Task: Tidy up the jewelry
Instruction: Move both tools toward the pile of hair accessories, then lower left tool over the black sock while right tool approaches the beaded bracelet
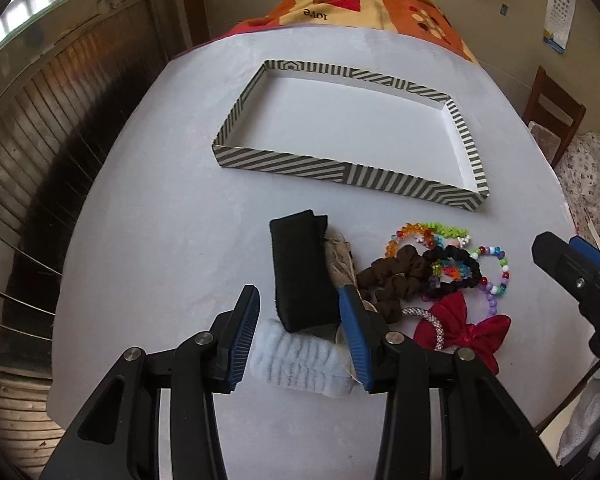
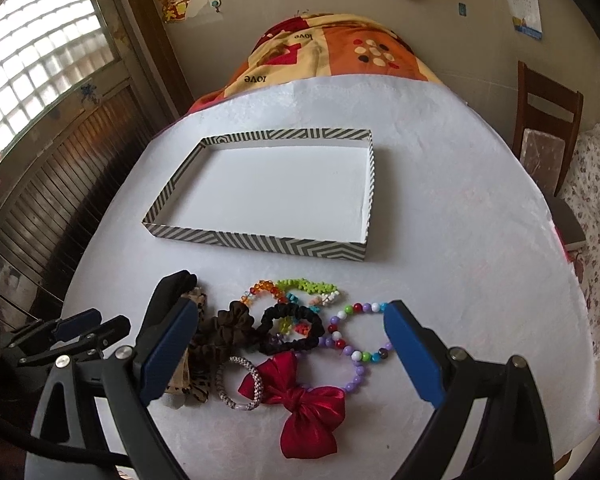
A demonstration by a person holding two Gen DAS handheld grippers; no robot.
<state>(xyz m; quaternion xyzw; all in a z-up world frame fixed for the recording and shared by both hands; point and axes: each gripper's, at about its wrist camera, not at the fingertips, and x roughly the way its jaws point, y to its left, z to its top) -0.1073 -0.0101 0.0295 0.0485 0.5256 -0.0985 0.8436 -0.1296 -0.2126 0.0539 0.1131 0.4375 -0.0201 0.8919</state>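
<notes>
A shallow striped tray (image 1: 284, 162) (image 2: 256, 240) lies on the white table, nothing in it. In front of it is a pile of hair things and bracelets: a black band (image 1: 300, 272), a light blue fluffy band (image 1: 300, 360), a brown scrunchie (image 1: 392, 280) (image 2: 230, 326), a black scrunchie (image 2: 296, 330), bead bracelets (image 2: 356, 344) and a red bow (image 1: 464, 330) (image 2: 304, 404). My left gripper (image 1: 300, 328) is open, its fingers either side of the blue and black bands. My right gripper (image 2: 288, 352) is open wide above the pile.
The white table (image 1: 160, 240) is oval and drops off at left and right. A patterned blanket (image 2: 340, 56) covers something behind it. A wooden chair (image 2: 548, 116) stands at the right. My right gripper shows in the left wrist view (image 1: 572, 272).
</notes>
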